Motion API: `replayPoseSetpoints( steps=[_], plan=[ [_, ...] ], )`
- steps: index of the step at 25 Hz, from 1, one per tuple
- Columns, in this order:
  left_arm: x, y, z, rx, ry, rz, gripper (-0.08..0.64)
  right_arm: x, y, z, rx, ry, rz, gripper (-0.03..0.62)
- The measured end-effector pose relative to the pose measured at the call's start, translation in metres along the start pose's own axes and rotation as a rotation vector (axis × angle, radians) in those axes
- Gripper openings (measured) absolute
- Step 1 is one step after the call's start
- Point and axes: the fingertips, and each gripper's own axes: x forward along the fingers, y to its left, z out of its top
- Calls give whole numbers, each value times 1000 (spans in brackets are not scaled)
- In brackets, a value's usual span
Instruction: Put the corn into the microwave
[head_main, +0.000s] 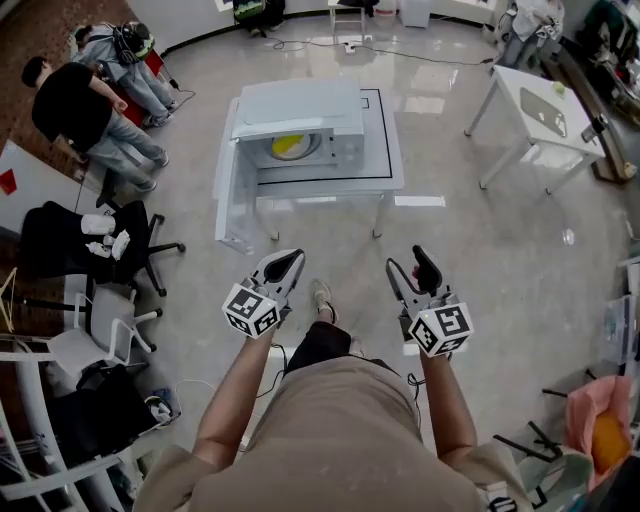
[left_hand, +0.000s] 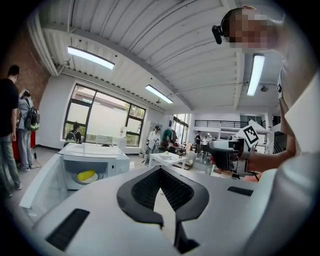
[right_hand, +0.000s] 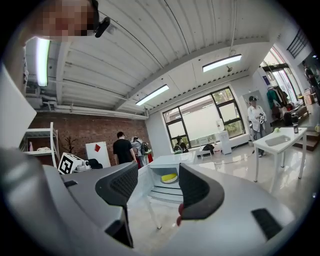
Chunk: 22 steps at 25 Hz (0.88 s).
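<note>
The yellow corn (head_main: 287, 145) lies on a plate inside the white microwave (head_main: 300, 110), which stands on a white table (head_main: 385, 165) with its door (head_main: 228, 195) swung open to the left. Both grippers hover over the floor, well short of the table. My left gripper (head_main: 292, 258) is shut with nothing in it. My right gripper (head_main: 408, 265) is open and holds nothing. The left gripper view has the corn (left_hand: 86, 175) in the microwave (left_hand: 95, 155) at the far left, beyond the left gripper (left_hand: 160, 170). Between the jaws of the right gripper (right_hand: 159, 175) the corn (right_hand: 169, 177) shows far ahead.
Two people (head_main: 75, 105) stand at the back left. Black and white office chairs (head_main: 90, 240) and shelving line the left side. A second white table (head_main: 545, 110) stands at the back right. Bare shiny floor (head_main: 340, 240) lies between me and the microwave table.
</note>
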Motion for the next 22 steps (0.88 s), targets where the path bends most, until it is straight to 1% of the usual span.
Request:
replayPoseSetpoints(
  steps=[3,6,8,9,10,14,16,18,22],
  plan=[
    [-36,-15,-3,10,-10,62,-3,-12,17,-14,-20,15,46,265],
    [-68,-25,-9,9,-18,113,-3,-22,30,-31,-36,40,67,261],
    [-84,-28,-13,3,-24,138,-3,-29,37,-39,-51,44,65,233],
    [-90,-29,-16,0,-24,146,-3,-33,40,-42,-56,44,61,204],
    [-94,-30,-20,-1,-24,150,-3,-36,42,-45,-56,45,58,182],
    [-100,-31,-28,-9,-25,153,-3,-45,46,-61,-40,82,55,178],
    [-100,-32,-32,-21,-17,147,-3,-50,46,-69,-64,116,38,170],
    [-100,-37,-33,-29,-9,133,-3,-56,44,-75,-107,140,12,113],
    [-107,-46,-28,-18,-13,112,-3,-65,46,-82,-92,148,-13,94]
  ],
)
